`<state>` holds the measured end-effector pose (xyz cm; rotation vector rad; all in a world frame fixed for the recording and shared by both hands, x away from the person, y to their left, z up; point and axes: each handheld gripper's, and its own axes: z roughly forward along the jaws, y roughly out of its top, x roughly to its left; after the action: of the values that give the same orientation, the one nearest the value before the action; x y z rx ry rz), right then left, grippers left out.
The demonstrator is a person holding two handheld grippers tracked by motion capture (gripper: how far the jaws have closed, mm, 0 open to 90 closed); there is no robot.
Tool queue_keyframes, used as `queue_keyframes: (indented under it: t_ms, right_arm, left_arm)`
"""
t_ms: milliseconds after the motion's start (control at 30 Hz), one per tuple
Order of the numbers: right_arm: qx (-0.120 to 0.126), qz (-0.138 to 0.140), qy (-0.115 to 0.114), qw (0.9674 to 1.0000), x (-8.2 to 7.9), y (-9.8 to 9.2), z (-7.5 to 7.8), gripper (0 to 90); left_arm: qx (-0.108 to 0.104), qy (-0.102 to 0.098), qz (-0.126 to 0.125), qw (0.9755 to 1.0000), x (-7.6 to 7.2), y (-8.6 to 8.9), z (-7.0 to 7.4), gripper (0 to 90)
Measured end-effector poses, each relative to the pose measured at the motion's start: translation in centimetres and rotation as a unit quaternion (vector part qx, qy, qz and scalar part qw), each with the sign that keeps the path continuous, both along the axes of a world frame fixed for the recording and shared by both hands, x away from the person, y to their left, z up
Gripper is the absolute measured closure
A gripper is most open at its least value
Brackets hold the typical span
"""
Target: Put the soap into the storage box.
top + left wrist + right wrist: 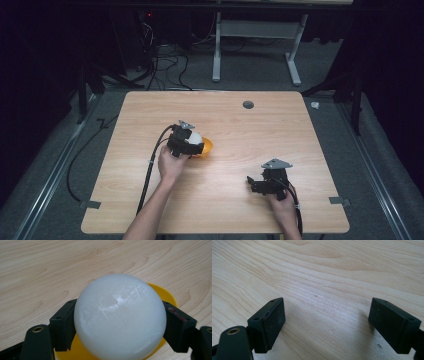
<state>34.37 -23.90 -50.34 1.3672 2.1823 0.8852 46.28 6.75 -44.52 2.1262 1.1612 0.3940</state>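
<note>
A white ball (119, 317) sits between the jaws of my left gripper (120, 327), which is shut on it from both sides. Under and behind the ball lies a yellow bowl (166, 293). In the high view the left gripper (192, 141) is near the table's middle left, with the white ball (195, 137) in it and the yellow bowl (207, 146) poking out to its right. My right gripper (252, 181) rests at the front right of the table, jaws pointing left. Its jaws stand wide apart in the right gripper view (328, 322), with bare wood between them.
The wooden table (250, 135) has a small dark round grommet (248, 104) near its far edge. Black cables (150, 170) trail from both grippers toward the front edge. Behind the table stand a white desk frame (257, 45) and floor cables.
</note>
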Motion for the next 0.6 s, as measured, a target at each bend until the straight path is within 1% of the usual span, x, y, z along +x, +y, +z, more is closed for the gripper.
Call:
queue_keyframes:
  t_ms: [300, 367, 533, 600]
  right_arm:
    - [0.0, 0.0, 0.0, 1.0, 0.0, 0.01, 0.0, 14.7]
    - [0.0, 0.0, 0.0, 1.0, 0.0, 0.0, 0.0, 14.7]
    - [0.0, 0.0, 0.0, 1.0, 0.0, 0.01, 0.0, 14.7]
    - [0.0, 0.0, 0.0, 1.0, 0.0, 0.0, 0.0, 14.8]
  left_arm:
    - [0.006, 0.0, 0.005, 1.0, 0.15, 0.08, -0.08, 24.4]
    - [0.007, 0.001, 0.007, 1.0, 0.2, 0.07, -0.19, 24.4]
    - [0.017, -0.001, 0.003, 0.9998, 0.17, -0.24, -0.54, 24.4]
    - [0.016, 0.0, 0.003, 0.9999, 0.22, -0.43, -0.82, 24.4]
